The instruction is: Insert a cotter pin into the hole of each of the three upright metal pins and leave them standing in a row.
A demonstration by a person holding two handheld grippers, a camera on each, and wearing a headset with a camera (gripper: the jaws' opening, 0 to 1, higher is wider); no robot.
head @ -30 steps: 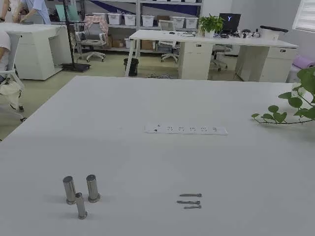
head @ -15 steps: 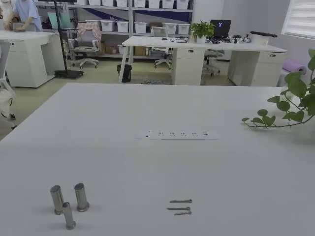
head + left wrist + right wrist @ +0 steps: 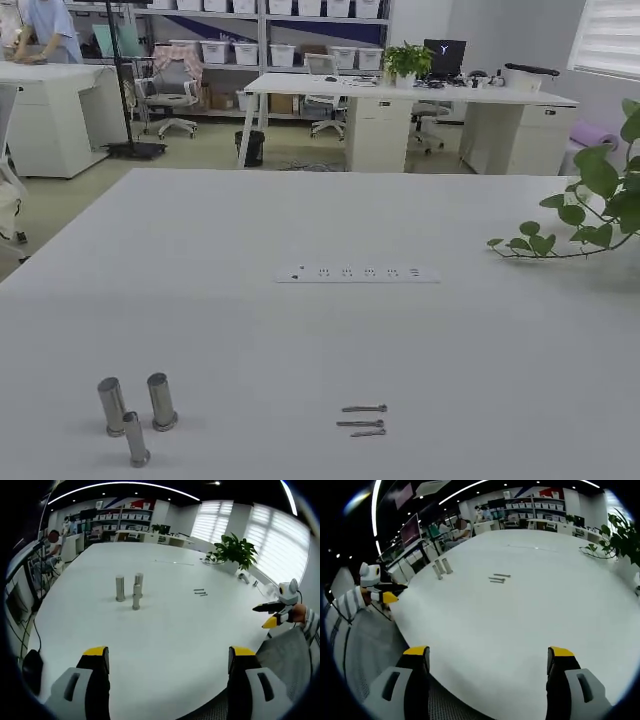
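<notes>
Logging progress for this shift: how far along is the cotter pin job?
Nothing is done yet. The three metal pins stand upright in a cluster, and the three cotter pins lie loose, apart from them. Nothing is in hand: the left hand-held gripper and right hand-held gripper are open and empty. Left: all three insertions and the row.

table (image 3: 300, 330): plain white
metal pins (image 3: 161, 400): shiny silver-grey
cotter pins (image 3: 360, 423): grey, probably bare metal; too small to be sure
power strip (image 3: 357, 274): white, dark sockets
plant (image 3: 598, 172): green leaves
left gripper (image 3: 168, 652): black jaws, yellow tips, grey body
right gripper (image 3: 488, 652): black, yellow and grey alike
sleeve (image 3: 344, 611): grey and white stripes
</notes>
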